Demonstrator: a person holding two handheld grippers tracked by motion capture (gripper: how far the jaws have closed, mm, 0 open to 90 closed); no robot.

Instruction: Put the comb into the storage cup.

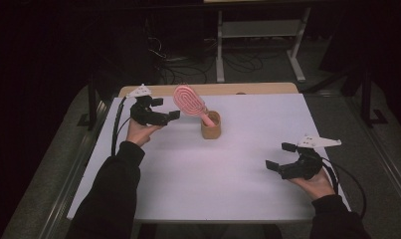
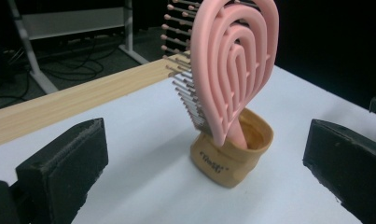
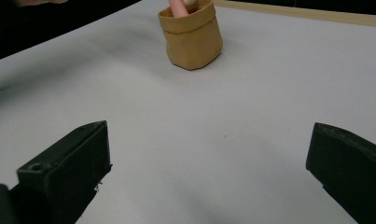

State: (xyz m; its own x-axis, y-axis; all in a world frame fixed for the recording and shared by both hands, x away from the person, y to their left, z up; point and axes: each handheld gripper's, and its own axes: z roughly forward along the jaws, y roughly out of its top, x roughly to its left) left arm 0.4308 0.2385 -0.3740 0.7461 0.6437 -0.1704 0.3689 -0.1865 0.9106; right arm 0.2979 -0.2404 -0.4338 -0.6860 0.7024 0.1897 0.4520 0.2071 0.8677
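White tabletop (image 1: 228, 169) fills a dark room, pale wood strip along its far edge. Both the left gripper (image 1: 165, 108) and right gripper (image 1: 280, 157) stand released, empty. Pink hairbrush (image 2: 232, 70) leans handle-down in a small tan pouch (image 2: 232, 158) near the left gripper; likely light, stiff plastic, best grasped at the head's rim. Pouch's print is unreadable.
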